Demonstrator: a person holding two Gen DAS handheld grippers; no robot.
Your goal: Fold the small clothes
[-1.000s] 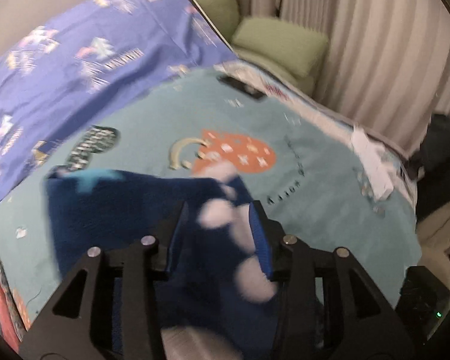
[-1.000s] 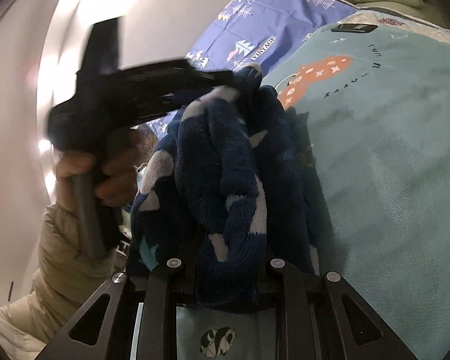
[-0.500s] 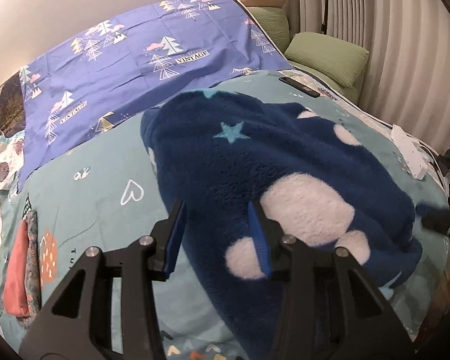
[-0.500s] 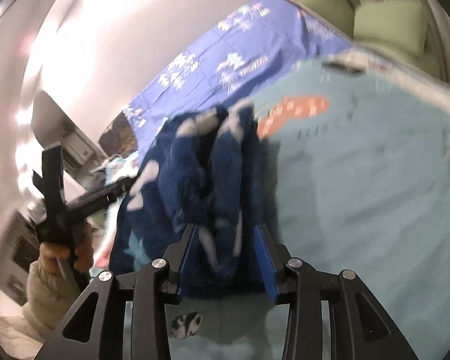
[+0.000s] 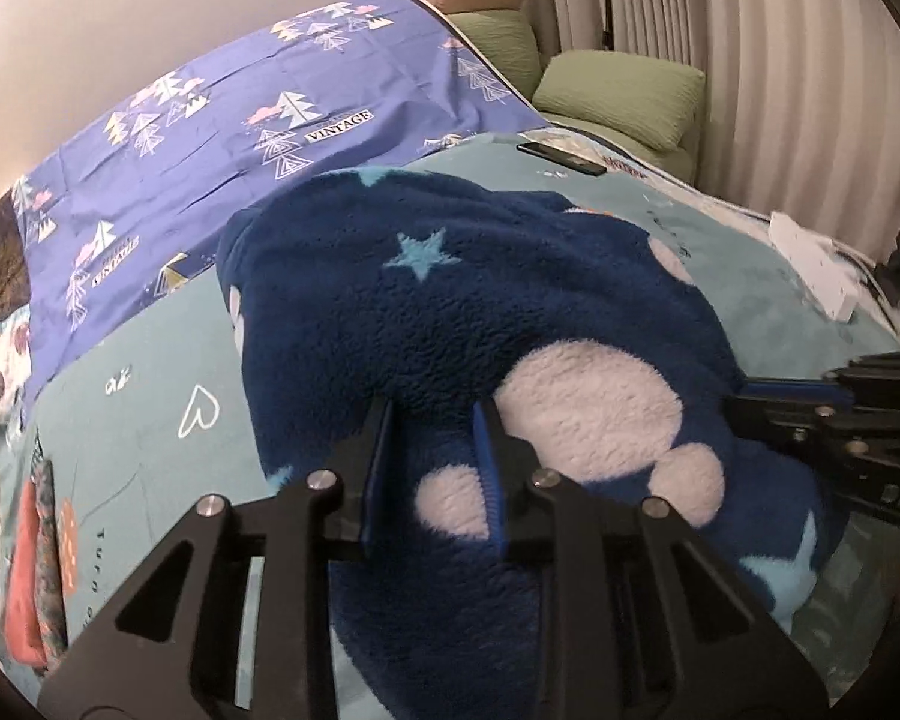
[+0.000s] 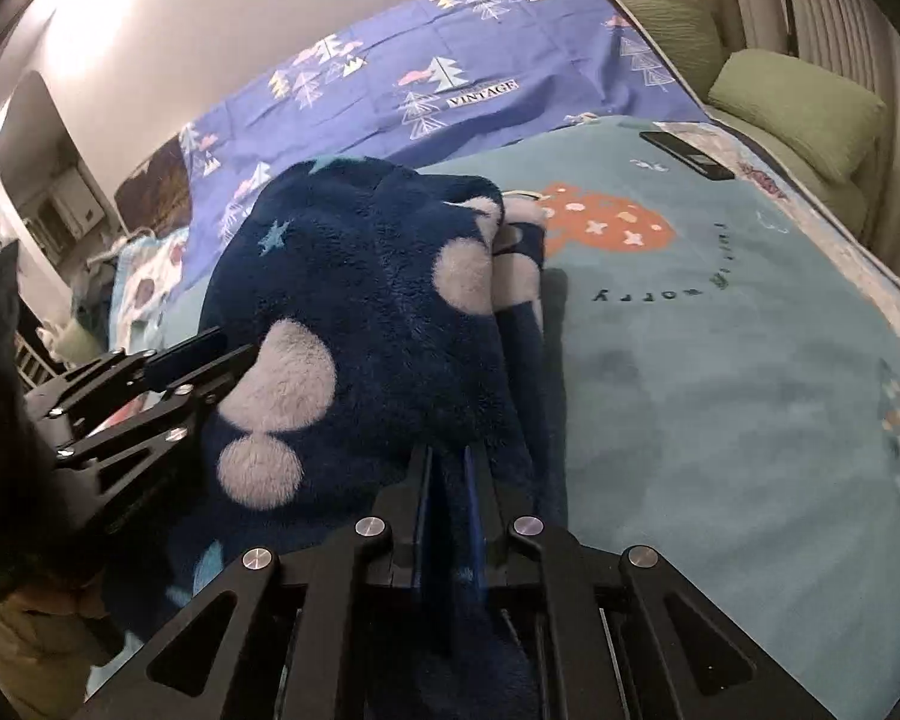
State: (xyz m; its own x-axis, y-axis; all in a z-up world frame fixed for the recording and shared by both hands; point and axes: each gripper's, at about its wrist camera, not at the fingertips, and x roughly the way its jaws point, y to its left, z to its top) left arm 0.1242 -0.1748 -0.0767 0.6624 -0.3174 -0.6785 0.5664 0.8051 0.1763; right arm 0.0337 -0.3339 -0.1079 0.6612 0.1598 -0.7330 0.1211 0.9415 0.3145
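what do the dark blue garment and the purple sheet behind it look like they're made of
Dark blue garment: looks like thick plush fleece, matte, with a fuzzy nubbly pile and soft-edged white patches. Purple sheet: probably thin woven cotton or a similar blend, smooth and flat, with fine creases and crisp printed trees; the exact fibre cannot be told.

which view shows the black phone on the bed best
The right wrist view: the black phone lies flat on the teal blanket, unobstructed, its long side and face clear. The left wrist view also shows it, beyond the navy fleece garment, but thinner and at a shallower angle.
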